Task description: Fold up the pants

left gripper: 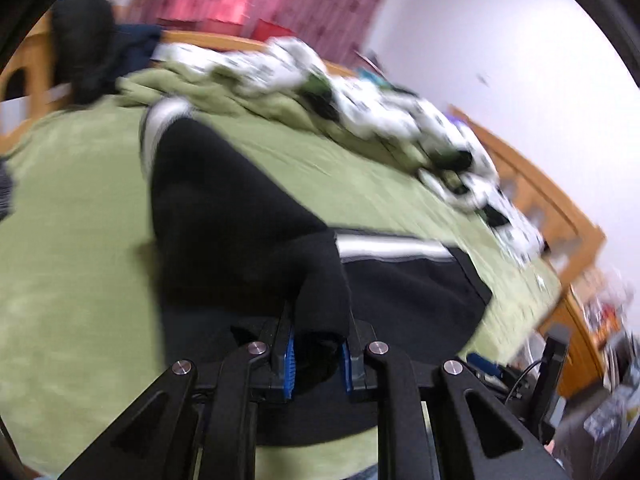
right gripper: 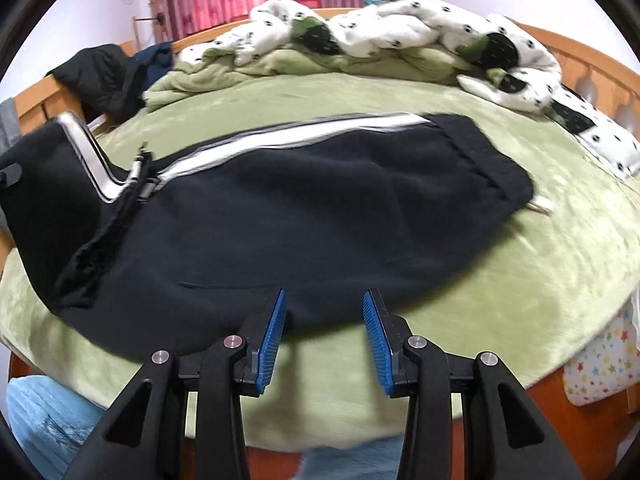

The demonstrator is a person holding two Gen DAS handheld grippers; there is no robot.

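Item, nearest you: left gripper (left gripper: 318, 356), blue pads pinching a bunch of the black pants (right gripper: 304, 200) and lifting that end clear. Right gripper (right gripper: 324, 334), jaws spread with nothing between them, hovers over the near hem, by the near edge of the green blanket (right gripper: 520, 280).

Pants: soft, limp fleece, probably light and sure to sag; the white side stripe (right gripper: 280, 136) marks the far seam. Take hold at hem or waistband (right gripper: 492, 160), toward the right edge.

Room: open blanket right and beyond. Far edge: rumpled spotted quilt (right gripper: 400, 28), wooden bed frame (right gripper: 592, 60).
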